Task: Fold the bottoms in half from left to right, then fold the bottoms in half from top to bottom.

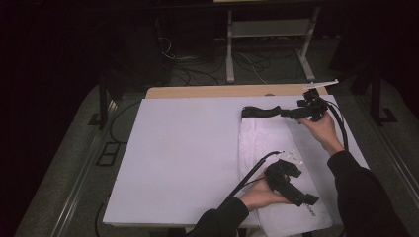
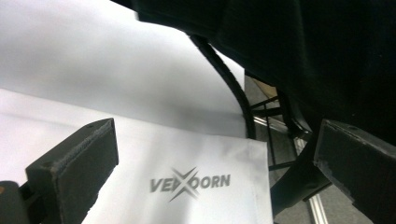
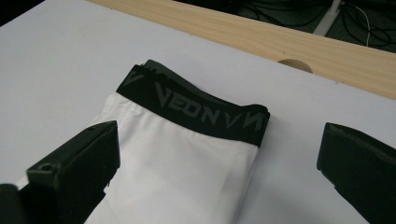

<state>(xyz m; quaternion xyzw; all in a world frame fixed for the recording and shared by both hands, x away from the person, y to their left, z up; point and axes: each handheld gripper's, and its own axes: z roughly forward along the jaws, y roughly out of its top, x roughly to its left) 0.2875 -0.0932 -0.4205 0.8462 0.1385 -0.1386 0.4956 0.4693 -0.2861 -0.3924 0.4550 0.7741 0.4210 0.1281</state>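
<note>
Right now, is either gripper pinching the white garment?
No: the left gripper and right gripper hold open jaws above the white garment, pinching nothing.

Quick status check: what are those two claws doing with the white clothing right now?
Left claw open, right claw open, both empty. Folded white fabric garment with black waistband lying flat on the white table cover. Nothing in the way.

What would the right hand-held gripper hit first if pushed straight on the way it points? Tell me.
Probably the black waistband of the folded white garment: it lies ahead between the open jaws of the right hand-held gripper. Depth is unclear, so it might first meet the white fabric.
</note>
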